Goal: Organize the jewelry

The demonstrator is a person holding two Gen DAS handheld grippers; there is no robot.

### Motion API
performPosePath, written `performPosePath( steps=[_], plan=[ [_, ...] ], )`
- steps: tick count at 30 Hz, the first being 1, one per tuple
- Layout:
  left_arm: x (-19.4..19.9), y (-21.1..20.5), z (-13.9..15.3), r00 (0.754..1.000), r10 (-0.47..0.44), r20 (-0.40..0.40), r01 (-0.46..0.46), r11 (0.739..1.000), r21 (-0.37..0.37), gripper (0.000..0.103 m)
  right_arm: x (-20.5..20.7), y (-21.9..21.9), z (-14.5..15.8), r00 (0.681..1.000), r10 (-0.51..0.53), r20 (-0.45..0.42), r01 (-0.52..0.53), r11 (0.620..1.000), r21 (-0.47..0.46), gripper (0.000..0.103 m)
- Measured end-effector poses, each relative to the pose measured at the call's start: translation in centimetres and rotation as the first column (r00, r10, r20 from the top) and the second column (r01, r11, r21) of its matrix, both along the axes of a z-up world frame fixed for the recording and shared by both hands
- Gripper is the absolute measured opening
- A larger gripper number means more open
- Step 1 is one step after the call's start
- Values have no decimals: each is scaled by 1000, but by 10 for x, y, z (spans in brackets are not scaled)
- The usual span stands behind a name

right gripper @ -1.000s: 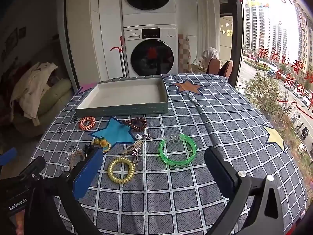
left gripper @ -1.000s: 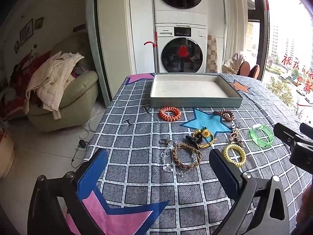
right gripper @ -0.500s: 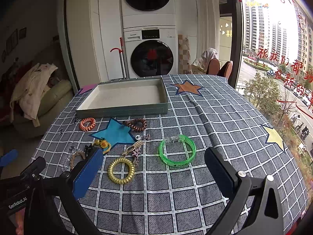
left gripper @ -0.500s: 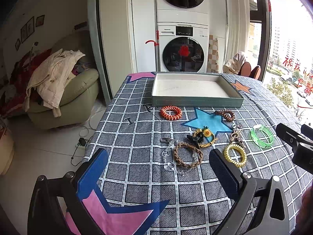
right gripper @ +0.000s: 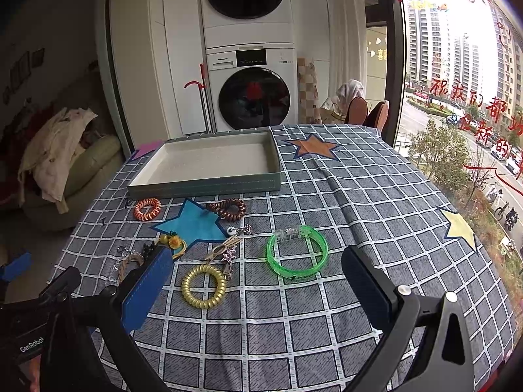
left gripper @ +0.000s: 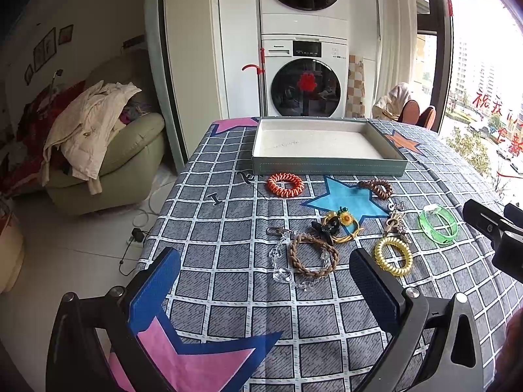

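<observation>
Jewelry lies loose on the checked tablecloth in front of an empty grey-green tray point(left gripper: 327, 166) point(right gripper: 202, 187). There is an orange coil ring point(left gripper: 285, 185) point(right gripper: 147, 209), a brown coil ring point(left gripper: 376, 188) point(right gripper: 227, 209), a yellow coil ring point(left gripper: 393, 260) point(right gripper: 203, 286), a green bangle point(left gripper: 438, 223) point(right gripper: 296, 254), a braided brown bracelet point(left gripper: 313, 259), a clear bead chain point(left gripper: 281, 261) and a sunflower piece point(left gripper: 341, 225). My left gripper point(left gripper: 261, 290) is open above the near table edge, short of the braided bracelet. My right gripper point(right gripper: 258, 284) is open, with the yellow ring and green bangle ahead between its fingers.
A stacked washer and dryer point(left gripper: 304, 75) stand behind the table. A sofa with clothes point(left gripper: 98, 150) is at the left. Chairs point(right gripper: 366, 114) and a window are at the far right. The table's left edge drops to the floor.
Both grippers stay open. The left view has drawn back and risen slightly; the right gripper has barely moved. No jewelry has moved.
</observation>
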State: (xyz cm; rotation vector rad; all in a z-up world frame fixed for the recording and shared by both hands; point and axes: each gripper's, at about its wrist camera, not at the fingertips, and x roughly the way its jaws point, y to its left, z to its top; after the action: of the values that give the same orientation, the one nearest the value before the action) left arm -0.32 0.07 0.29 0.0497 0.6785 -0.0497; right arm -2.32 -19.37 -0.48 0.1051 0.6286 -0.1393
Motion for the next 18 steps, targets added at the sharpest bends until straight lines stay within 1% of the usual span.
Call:
performPosePath(
  steps=[18],
  plan=[
    [0,-1,-1,1000,-2,-1,2,1000,0,103,0,-1,-1,1000,2,2,-2,1000,4,103]
  ],
)
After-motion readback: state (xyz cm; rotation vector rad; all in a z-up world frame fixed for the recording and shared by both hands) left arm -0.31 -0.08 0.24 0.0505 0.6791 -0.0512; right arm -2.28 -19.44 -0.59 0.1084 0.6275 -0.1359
